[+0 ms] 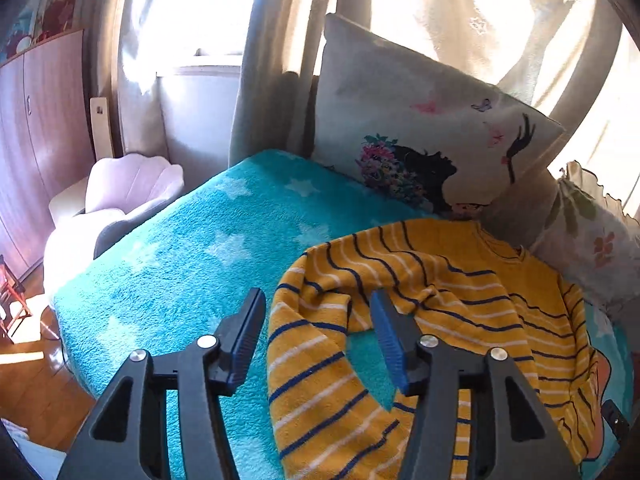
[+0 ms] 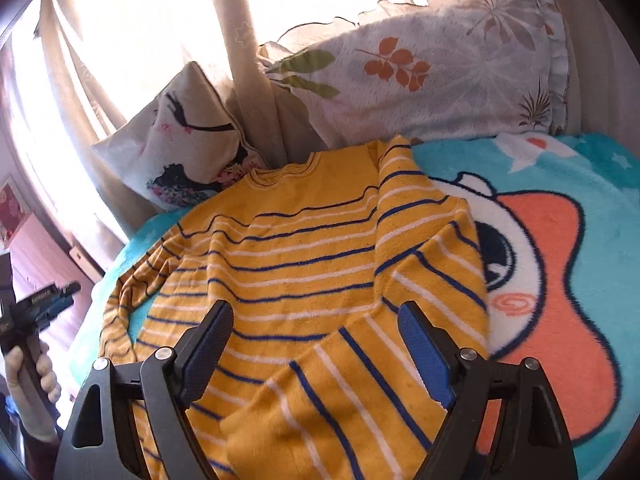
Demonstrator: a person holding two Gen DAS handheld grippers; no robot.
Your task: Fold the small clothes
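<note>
A yellow striped sweater (image 2: 304, 264) is spread on a turquoise blanket (image 1: 180, 264), collar toward the pillows (image 2: 420, 76), one sleeve folded across its body. Bare blanket is seen beyond its left sleeve and on its right. The left gripper (image 1: 316, 340) is held half open and empty above the left sleeve; the right gripper (image 2: 316, 344) is held wide, empty, over the folded sleeve
</note>
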